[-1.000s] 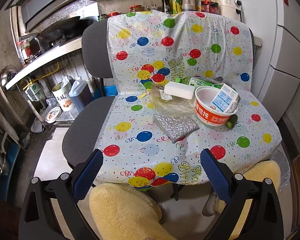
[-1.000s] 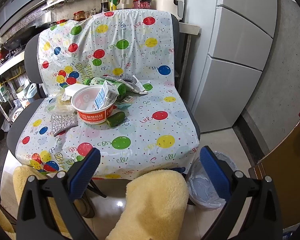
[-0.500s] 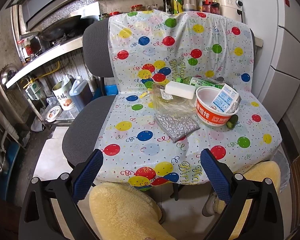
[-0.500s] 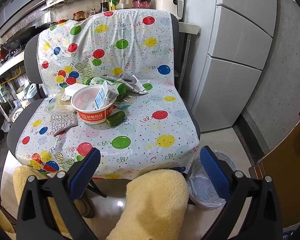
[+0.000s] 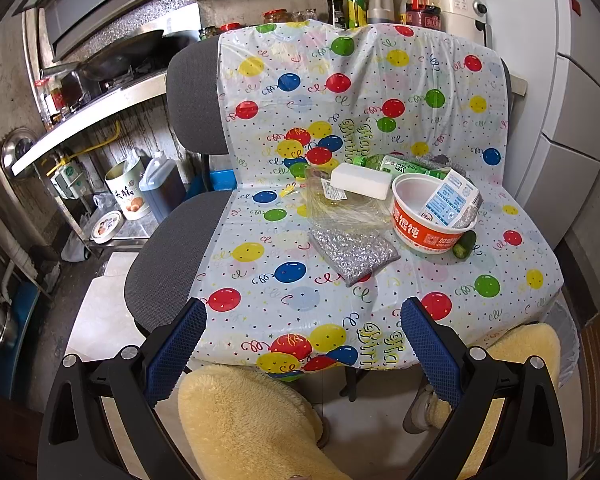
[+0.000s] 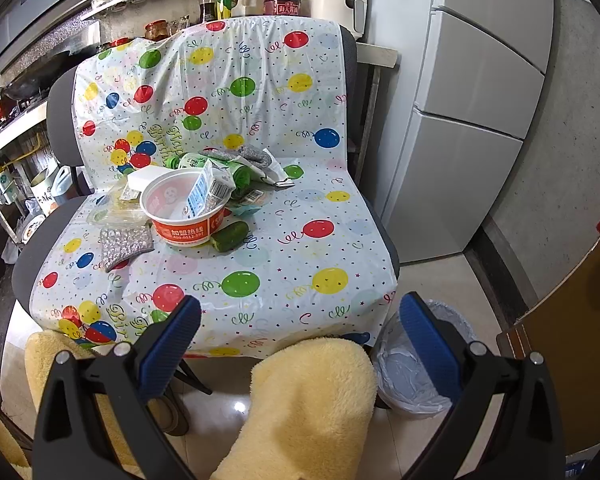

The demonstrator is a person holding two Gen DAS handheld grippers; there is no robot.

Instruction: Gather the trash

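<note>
Quick count from my feeds: one red instant-noodle bowl (image 5: pixel 420 236), one small carton (image 5: pixel 446 200) sitting in it, one white foam block (image 5: pixel 360 180), one green bottle (image 5: pixel 400 166), one silver bubble pouch (image 5: pixel 354 254), one clear plastic bag (image 5: pixel 340 210), one cucumber piece (image 6: pixel 230 236). One lined bin (image 6: pixel 404 376) on the floor. Two chairs (image 5: pixel 172 252) under one balloon sheet (image 5: pixel 300 280). Grey wrapper bits (image 6: pixel 256 156) at the back, can't count those.

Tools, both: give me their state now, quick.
Left tool: open, holding nothing.
Right tool: open, holding nothing.
</note>
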